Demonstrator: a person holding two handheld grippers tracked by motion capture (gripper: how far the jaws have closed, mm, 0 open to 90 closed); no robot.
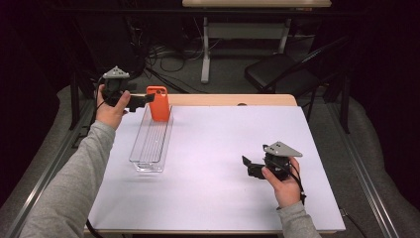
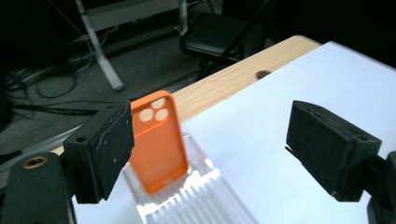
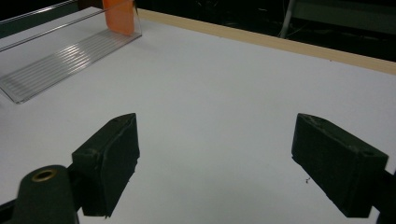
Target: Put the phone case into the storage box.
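An orange phone case [image 1: 159, 103] stands upright at the far end of a clear plastic tray [image 1: 140, 157] on the left of the white table. My left gripper [image 1: 142, 101] hovers at the case's left side with its jaws wide apart. In the left gripper view the case [image 2: 159, 140] rises just past the left jaw, camera holes at its top, and no pad presses on it. My right gripper [image 1: 249, 166] rests low over the table at the right, open with nothing between its jaws [image 3: 215, 158]. The tray [image 3: 60, 56] and case [image 3: 120, 16] lie far off to its upper left.
A white sheet [image 1: 218, 148] covers the tabletop, with a wooden strip [image 1: 233, 99] along the far edge. Beyond it are a black chair [image 1: 277, 72], a desk leg [image 1: 205, 54] and cables on the floor. Metal rails run along both table sides.
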